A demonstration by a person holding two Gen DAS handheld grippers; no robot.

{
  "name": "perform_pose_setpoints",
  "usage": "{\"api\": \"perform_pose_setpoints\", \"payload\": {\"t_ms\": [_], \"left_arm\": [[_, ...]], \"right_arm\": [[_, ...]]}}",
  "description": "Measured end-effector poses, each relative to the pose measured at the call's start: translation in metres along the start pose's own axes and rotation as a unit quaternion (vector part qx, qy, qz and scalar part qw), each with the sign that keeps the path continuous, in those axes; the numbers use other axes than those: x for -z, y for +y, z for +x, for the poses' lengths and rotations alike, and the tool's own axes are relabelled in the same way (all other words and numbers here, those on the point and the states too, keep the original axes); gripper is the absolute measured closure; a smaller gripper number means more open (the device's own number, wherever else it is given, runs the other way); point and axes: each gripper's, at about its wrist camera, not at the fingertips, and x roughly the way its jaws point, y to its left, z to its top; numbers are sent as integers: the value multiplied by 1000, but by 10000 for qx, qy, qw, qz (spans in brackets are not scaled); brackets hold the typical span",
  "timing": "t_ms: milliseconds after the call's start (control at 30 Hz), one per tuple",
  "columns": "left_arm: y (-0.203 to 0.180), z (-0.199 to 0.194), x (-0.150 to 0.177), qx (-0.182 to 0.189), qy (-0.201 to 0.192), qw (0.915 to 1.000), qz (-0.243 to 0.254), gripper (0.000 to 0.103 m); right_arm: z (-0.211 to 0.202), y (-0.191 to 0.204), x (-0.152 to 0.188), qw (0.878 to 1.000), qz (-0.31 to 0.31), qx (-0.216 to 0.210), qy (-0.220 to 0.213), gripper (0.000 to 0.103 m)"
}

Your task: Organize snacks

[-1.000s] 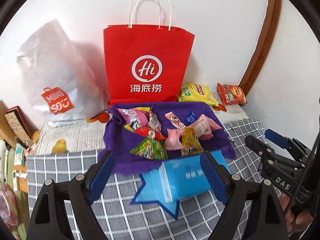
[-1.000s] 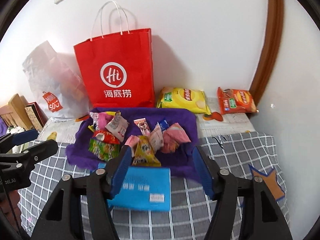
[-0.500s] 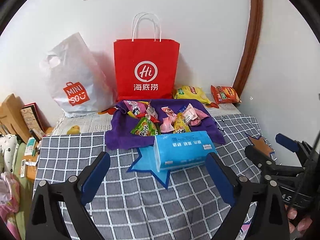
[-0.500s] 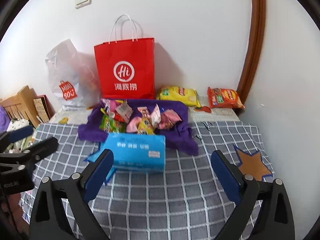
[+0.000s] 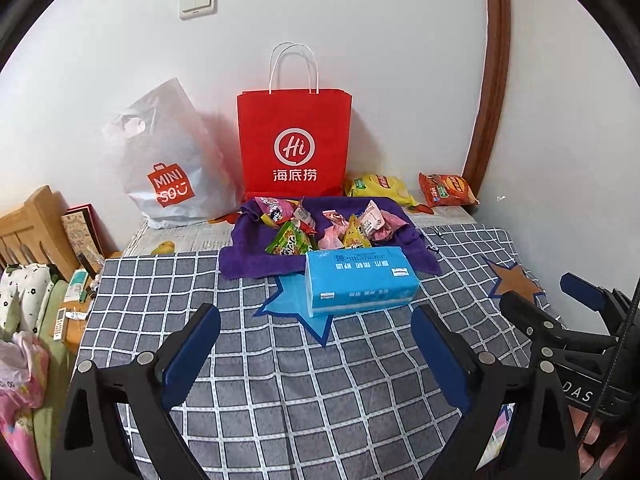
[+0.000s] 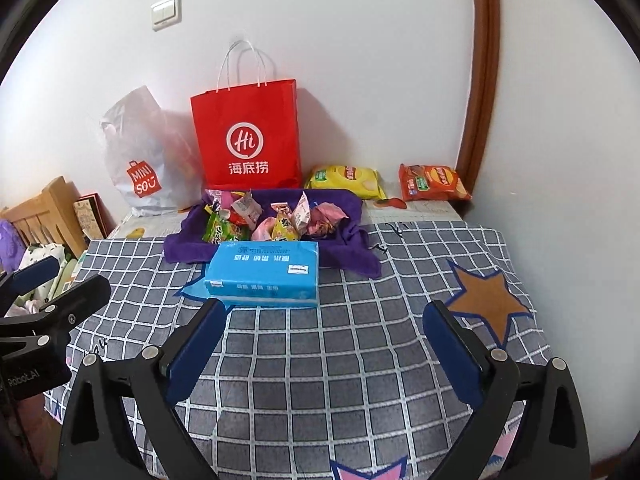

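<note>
My left gripper (image 5: 316, 344) and right gripper (image 6: 326, 340): black frames, blue pads, silver screws; faint white lettering, perhaps "DAS".

My left claw (image 5: 316, 354) points steeply down, jaws spread wide with nothing between them after just opening. My right claw (image 6: 324, 350), at its three o'clock, matches: wide, empty, freshly opened. Fingers (image 5: 596, 436) grip its handle.

Small snack packets (image 5: 320, 228) heaped on purple cloth (image 5: 256, 256), blue tissue pack (image 5: 358, 280) in front
</note>
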Motion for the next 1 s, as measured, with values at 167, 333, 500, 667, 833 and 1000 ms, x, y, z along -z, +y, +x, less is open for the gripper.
{"api": "perform_pose_setpoints", "payload": {"t_ms": [167, 333, 500, 667, 833, 1000], "left_arm": [[0, -11, 7, -64, -95, 9999, -34, 7], [4, -15, 10, -51, -82, 9999, -101, 7], [6, -20, 11, -28, -110, 9998, -140, 7], [6, -21, 11, -30, -103, 9998, -147, 7], [4, -23, 11, -27, -98, 9999, -139, 7], [4, -23, 10, -42, -97, 9999, -126, 7]], "right_arm": [[-11, -6, 9, 10000, 67, 23, -52, 5], [-18, -7, 14, 9999, 72, 19, -72, 5], [-24, -7, 15, 9999, 91, -38, -86, 5], [-28, -7, 15, 9999, 100, -49, -116, 5], [-29, -8, 16, 9999, 103, -83, -110, 5], [-28, -9, 17, 9999, 103, -102, -91, 5]]}}
